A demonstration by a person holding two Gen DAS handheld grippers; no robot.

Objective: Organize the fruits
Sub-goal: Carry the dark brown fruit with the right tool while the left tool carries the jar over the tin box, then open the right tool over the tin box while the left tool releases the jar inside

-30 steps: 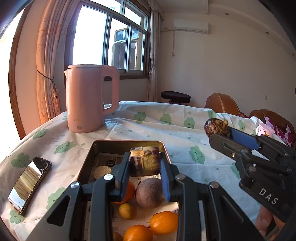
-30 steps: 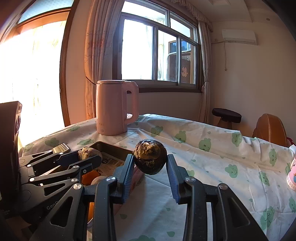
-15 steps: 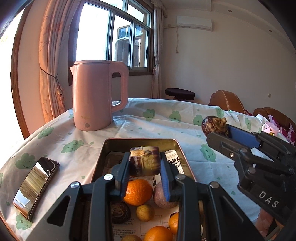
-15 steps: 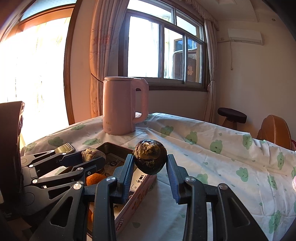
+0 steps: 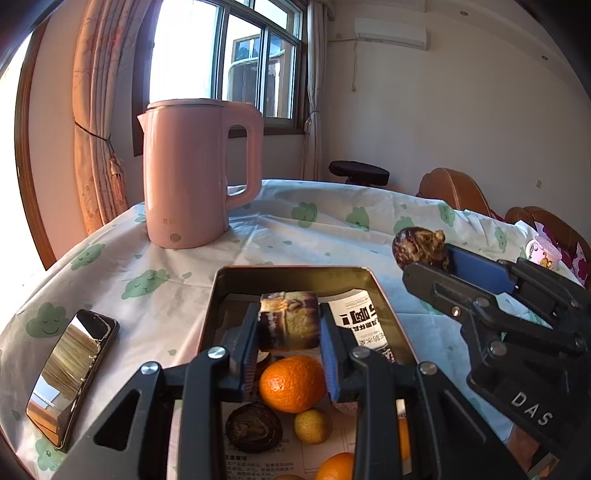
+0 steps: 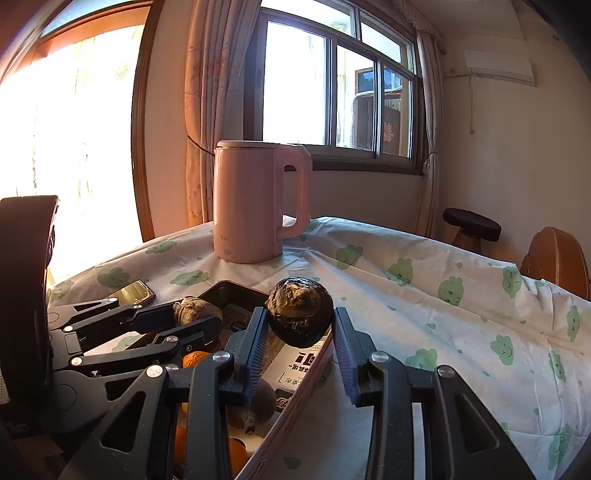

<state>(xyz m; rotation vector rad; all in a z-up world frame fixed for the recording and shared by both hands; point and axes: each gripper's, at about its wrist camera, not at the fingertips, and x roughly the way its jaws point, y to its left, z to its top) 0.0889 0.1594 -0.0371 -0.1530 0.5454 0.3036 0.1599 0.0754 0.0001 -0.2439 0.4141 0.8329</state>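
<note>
I hold a pair of black tongs with blue pads in each hand, above a table covered in a white cloth (image 5: 332, 236) printed with green smiling clouds.

My left tongs (image 5: 289, 332) are clamped on a mottled purple-and-tan fruit (image 5: 289, 325), which looks squared off by the pads pressing its sides. It hangs above a rectangular metal tin (image 5: 291, 275) with a pinkish rim. In the tin lie a bright orange (image 5: 291, 384), a small yellow-green fruit (image 5: 312, 425), a dark wrinkled fruit (image 5: 254, 428) and, at the bottom edge, part of another orange (image 5: 338, 467). The tin is lined with printed paper (image 5: 364, 325) bearing bold black Chinese characters; I cannot read them clearly.

My right tongs (image 6: 300, 332) grip a dark, wrinkled round fruit (image 6: 300, 317), held above the tin's right rim. In the left view these tongs show white raised letters reading "DAS" on the black body.

Behind the tin stands a pink electric kettle (image 5: 195, 173), handle to the right, with a small gold mark near its base too faint to read. A smartphone (image 5: 72, 373) lies on the cloth left of the tin, its glossy screen reflecting the room. Beyond the table are a curtained window (image 5: 236, 62), a wall air conditioner (image 5: 390, 34), a dark stool (image 5: 359, 172) and brown chair backs (image 5: 454, 190).
</note>
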